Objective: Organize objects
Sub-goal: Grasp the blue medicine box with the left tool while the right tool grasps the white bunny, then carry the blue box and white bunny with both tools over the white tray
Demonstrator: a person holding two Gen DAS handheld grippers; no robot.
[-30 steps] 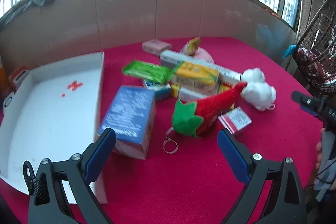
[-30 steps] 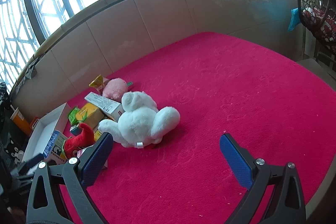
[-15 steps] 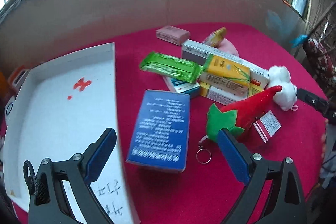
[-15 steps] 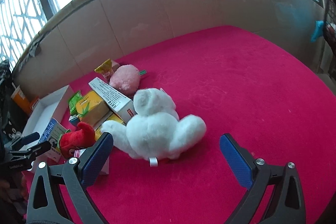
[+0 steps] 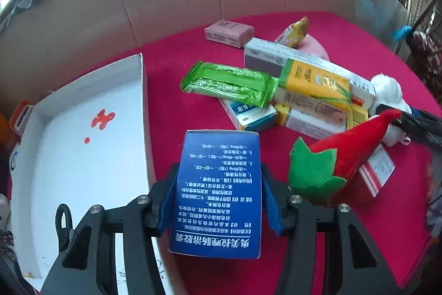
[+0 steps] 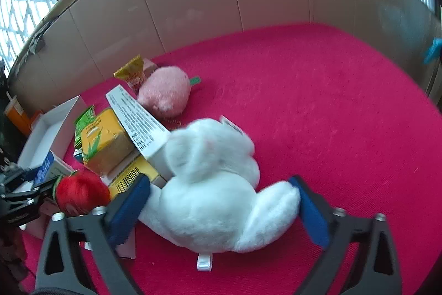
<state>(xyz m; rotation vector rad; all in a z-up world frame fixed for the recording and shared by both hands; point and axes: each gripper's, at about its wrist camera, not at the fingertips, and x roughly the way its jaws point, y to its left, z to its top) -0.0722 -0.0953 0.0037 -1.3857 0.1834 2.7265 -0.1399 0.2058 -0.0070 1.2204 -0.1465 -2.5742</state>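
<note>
A blue box (image 5: 221, 156) with white print lies on the red cloth beside the white tray box (image 5: 83, 156). My left gripper (image 5: 218, 192) is closing, and its blue pads press on both long sides of the box. In the right wrist view a white plush rabbit (image 6: 210, 156) lies on the cloth. My right gripper (image 6: 218, 190) straddles it with its jaws closing. The pads are just at the fur and the plush is not squeezed.
A red plush chili (image 5: 345, 154) with a green cap lies right of the blue box. Behind it is a pile: a green packet (image 5: 229, 83), a yellow box (image 5: 312, 82), a long white box (image 6: 135, 118) and a pink plush (image 6: 165, 94). A pink box (image 5: 229, 31) sits near the wall.
My left gripper moved forward over the blue box and its jaws closed onto its sides. My right gripper came up to the white rabbit, and its jaws narrowed around it.
</note>
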